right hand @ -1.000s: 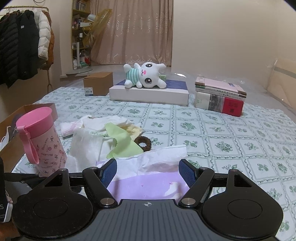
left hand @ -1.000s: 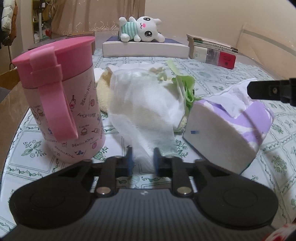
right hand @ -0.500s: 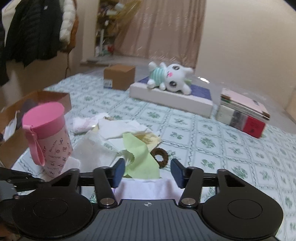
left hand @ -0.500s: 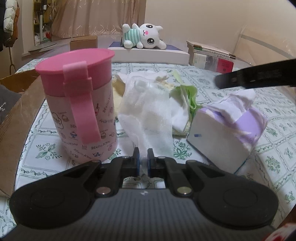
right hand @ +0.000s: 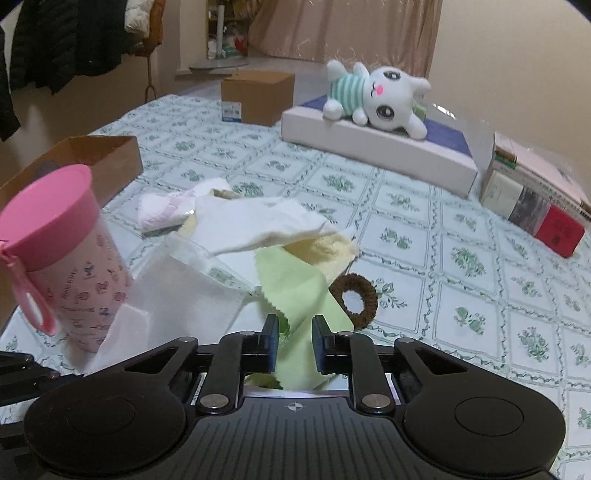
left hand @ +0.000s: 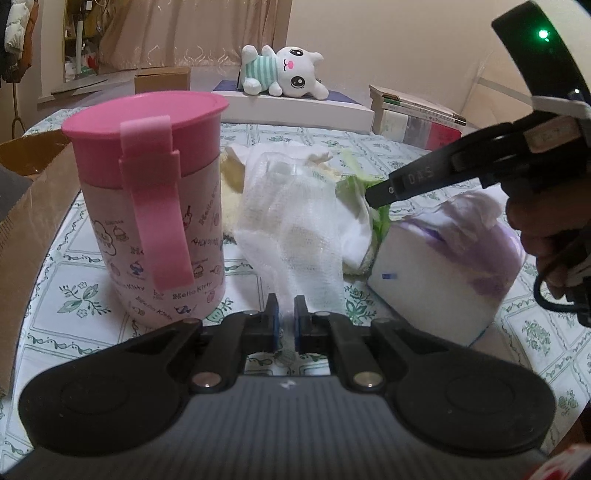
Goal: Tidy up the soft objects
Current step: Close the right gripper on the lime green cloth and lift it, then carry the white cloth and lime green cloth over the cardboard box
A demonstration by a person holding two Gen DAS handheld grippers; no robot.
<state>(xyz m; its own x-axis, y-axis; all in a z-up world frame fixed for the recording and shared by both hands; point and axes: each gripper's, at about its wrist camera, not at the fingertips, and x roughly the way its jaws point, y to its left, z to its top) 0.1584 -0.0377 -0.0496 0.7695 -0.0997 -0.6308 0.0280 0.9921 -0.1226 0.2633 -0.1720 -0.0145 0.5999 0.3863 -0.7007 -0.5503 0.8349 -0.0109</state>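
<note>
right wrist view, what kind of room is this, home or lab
Most likely a lived-in home room: coats hang at the left, long curtains cover the back, and a plush toy lies beyond the floral tablecloth.

Both wrist views look low and close across the table, sharing the pink cup.

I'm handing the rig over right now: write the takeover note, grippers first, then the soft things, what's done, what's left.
Left gripper: shut on the near edge of the white gauze cloth, low over the table beside the pink cup.
Right gripper: jaws closing, the light green cloth between them, not yet pinched.
Soft pile mid-table: white cloth, yellow cloth, pink-white cloth, brown hair tie. Purple tissue pack sits to the right of the pile.
Done: nothing visibly sorted yet.
Left: finish both grabs, then sort the pile.
</note>
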